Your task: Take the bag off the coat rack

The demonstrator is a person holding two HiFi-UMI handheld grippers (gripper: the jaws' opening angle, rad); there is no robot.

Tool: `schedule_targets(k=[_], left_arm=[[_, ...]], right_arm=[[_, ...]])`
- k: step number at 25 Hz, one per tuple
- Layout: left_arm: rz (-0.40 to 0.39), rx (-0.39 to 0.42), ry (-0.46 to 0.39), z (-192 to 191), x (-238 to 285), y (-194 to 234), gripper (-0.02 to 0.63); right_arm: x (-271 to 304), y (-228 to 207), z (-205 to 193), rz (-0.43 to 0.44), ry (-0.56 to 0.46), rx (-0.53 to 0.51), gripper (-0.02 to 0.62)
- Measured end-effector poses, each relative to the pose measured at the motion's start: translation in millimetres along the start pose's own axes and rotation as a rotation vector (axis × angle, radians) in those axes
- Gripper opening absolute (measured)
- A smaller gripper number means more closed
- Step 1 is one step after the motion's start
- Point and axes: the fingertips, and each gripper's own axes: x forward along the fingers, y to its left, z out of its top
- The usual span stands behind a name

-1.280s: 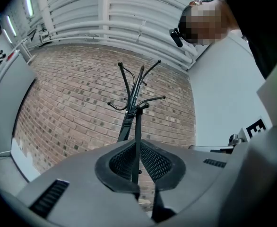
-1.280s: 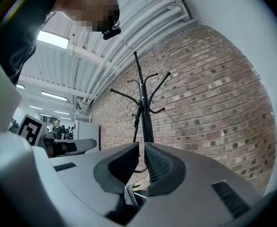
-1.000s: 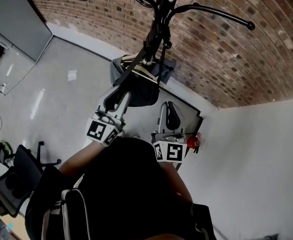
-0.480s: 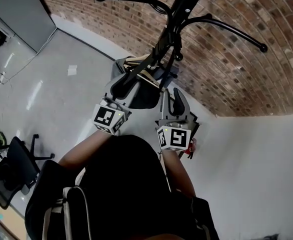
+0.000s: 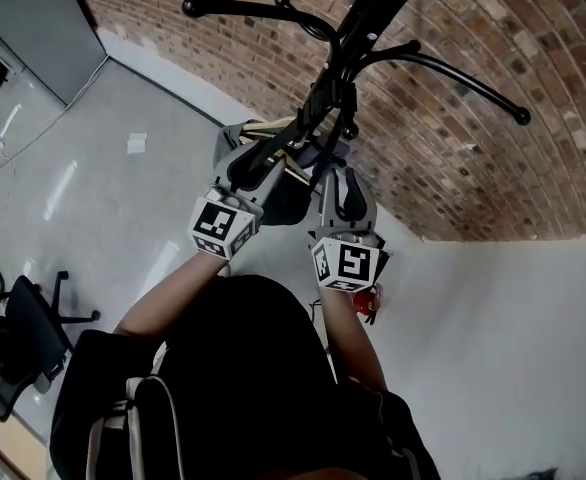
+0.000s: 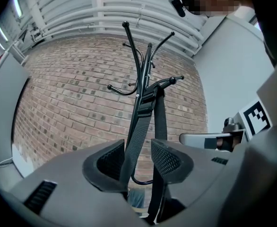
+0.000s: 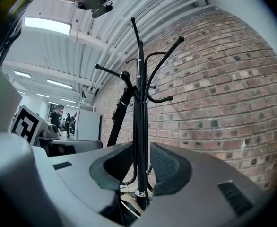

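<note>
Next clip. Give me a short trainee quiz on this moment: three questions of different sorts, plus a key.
1. True or false: the bag is already off the coat rack.
2. What runs between the left gripper's jaws? A) strap B) cable C) hanger
3. What is the wall behind the rack made of?
Key: 1 false, it hangs there. 2 A; those jaws have just been opening and stand apart. 3 brick.
</note>
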Motion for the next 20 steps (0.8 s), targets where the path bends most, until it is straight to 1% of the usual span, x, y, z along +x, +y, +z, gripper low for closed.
schedule_targets(k=[6,10,16,20], left_arm=[[-0.003,-0.003,0.044,-4.0,13.5,-0.7,0.170],[-0.011,-0.004,0.045,-4.1,22.3,2.6,0.170],[0.017,0.007,0.099,-18.9,28.8,1.5,0.170],[0.028,0.004,0.088,-19.0,35.9,2.9,0.170]], right_arm=[[17.6,0.1,-5.9,0.017,0.021,0.002,0.098],[29.9,-2.5,-10.0,0.015,0.035,0.015,0.098],[47.3,3.2,-19.9,0.039,0.075,-0.017,0.098],[57.1,1.5,-23.2,0.028,0.083,-0.021,0.098]])
